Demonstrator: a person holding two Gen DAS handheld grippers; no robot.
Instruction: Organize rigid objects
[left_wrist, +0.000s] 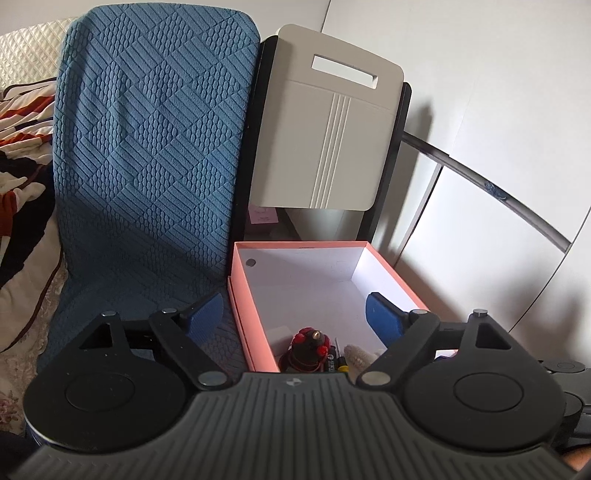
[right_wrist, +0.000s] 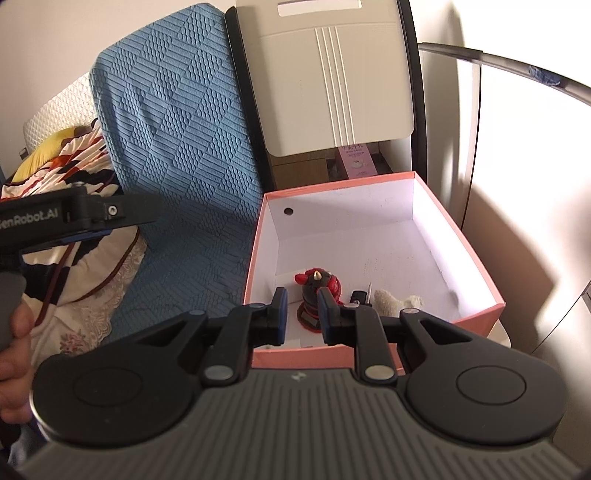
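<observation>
A pink box (left_wrist: 255, 321) with a white inside stands open beside a blue cushion. It also shows in the right wrist view (right_wrist: 480, 291). Inside lie a red and black figurine (left_wrist: 310, 349) (right_wrist: 316, 291), a small screwdriver (left_wrist: 338, 360) (right_wrist: 364, 295) and a white fuzzy toy (left_wrist: 360, 354) (right_wrist: 395, 301). My left gripper (left_wrist: 295, 314) is open wide and empty, above the box's near left corner. My right gripper (right_wrist: 301, 314) is partly open and empty, its fingertips above the near edge of the box, just in front of the figurine.
A blue textured cushion (left_wrist: 147, 147) (right_wrist: 177, 129) leans left of the box. A beige panel (left_wrist: 325, 125) (right_wrist: 332, 74) stands behind it. Patterned bedding (right_wrist: 74, 229) lies at the left. A white wall and metal rail (left_wrist: 498, 192) are at the right.
</observation>
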